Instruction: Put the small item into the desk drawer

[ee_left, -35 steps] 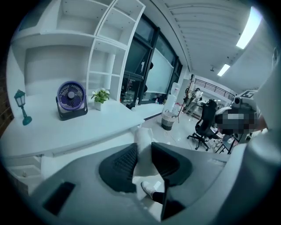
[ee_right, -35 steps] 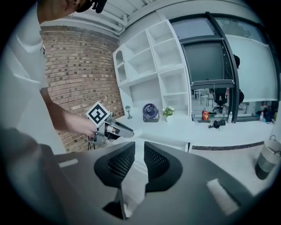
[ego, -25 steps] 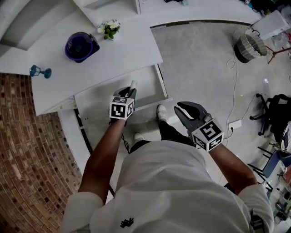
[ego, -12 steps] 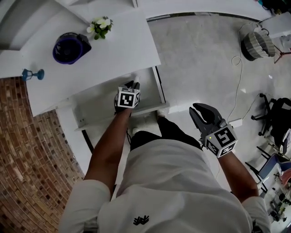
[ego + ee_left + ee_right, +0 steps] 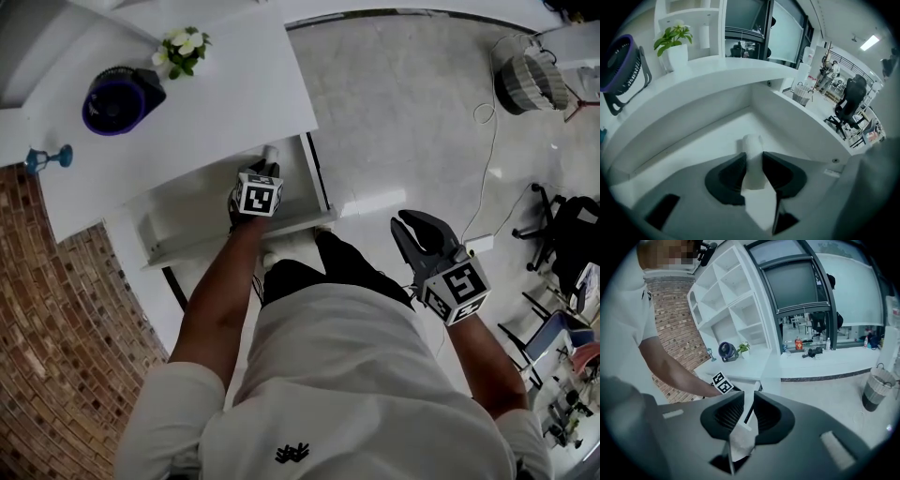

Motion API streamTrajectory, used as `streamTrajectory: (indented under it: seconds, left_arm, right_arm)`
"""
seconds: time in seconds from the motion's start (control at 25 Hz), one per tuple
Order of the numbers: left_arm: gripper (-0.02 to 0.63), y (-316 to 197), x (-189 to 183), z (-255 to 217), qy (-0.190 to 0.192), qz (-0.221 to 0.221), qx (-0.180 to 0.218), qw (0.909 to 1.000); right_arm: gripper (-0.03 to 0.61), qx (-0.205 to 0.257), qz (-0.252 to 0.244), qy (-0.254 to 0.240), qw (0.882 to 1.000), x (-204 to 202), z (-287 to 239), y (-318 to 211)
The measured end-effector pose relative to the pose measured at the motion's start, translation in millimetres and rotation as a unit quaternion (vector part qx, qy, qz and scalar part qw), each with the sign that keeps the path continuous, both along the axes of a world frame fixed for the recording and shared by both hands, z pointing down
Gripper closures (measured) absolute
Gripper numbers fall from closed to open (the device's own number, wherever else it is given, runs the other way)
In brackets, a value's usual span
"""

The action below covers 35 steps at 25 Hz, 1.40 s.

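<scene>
**Left claw opening over the drawer, item between the jaws**

Left claw point(image 5: 752, 158) is inside the open drawer point(image 5: 710, 138), which is pulled out from under the table point(image 5: 220, 94). The small item point(image 5: 751, 146), a white cylinder, sits between the jaws. Both pads lie against its sides, and the jaws are opening. In the head view the item point(image 5: 271, 153) shows as a white stub just past the tip of the left claw point(image 5: 262, 171), over the right half of the drawer point(image 5: 183, 216).

Key relation: the item's long axis runs along the claw's own line, pointing forward and down at the drawer floor. Its far end is close to the floor. Whether it touches cannot be told.

Right claw point(image 5: 413, 232) is well apart from the drawer, at the person's right side above the room floor. Its jaws stand a little apart with nothing between them point(image 5: 749, 405).

Judgement: this is the release step. The left claw is the only one placed to finish it. Once freed, the cylinder may tip or roll, so the claw should probably draw straight back along the item's axis.
</scene>
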<state>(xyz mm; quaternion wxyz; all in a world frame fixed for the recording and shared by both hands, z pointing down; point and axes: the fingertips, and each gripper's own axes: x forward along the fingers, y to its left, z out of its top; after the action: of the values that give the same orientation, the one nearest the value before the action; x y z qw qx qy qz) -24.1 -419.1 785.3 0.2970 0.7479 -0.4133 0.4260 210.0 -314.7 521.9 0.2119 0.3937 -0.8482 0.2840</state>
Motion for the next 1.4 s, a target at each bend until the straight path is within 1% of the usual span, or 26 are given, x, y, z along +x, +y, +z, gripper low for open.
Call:
streamTrajectory:
  seconds: [0.16,0.28,0.4,0.6,0.8,1.2,1.4]
  left_arm:
    - [0.485,-3.1,2.0,-3.8,0.0,0.001,0.003,1.0]
    - [0.477,-1.4,-2.3,-7.5,0.0,-0.004,-0.001,1.0]
    - [0.476,-1.4,-5.5,-20.7,0.004,-0.003,0.003,1.0]
    - [0.475,-4.6,-4.2,-45.9,0.028,0.011,0.04,0.9988]
    - [0.476,6.7,-8.2,-73.2,0.04,0.012,0.042,0.9983]
    - [0.497,32.9,-32.7,-126.8,0.068,0.01,0.085,0.994]
    - [0.505,59.9,-51.4,-154.0,0.079,0.01,0.099,0.9918]
  right_arm:
    - [0.501,-0.006,-0.003,0.001,1.0,-0.3,4.3,-3.9]
    - [0.502,-0.007,-0.01,-0.006,1.0,-7.9,7.0,-9.3]
    - [0.502,-0.004,-0.02,-0.012,1.0,-18.8,6.9,-15.1]
    - [0.502,0.002,-0.038,-0.017,0.999,-39.0,4.1,-19.4]
    - [0.502,0.01,-0.052,-0.019,0.998,-59.9,-0.4,-18.6]
    - [0.503,0.027,-0.07,-0.018,0.997,-101.5,-10.1,4.0]
    - [0.505,0.033,-0.082,-0.021,0.996,-129.2,-13.9,21.5]
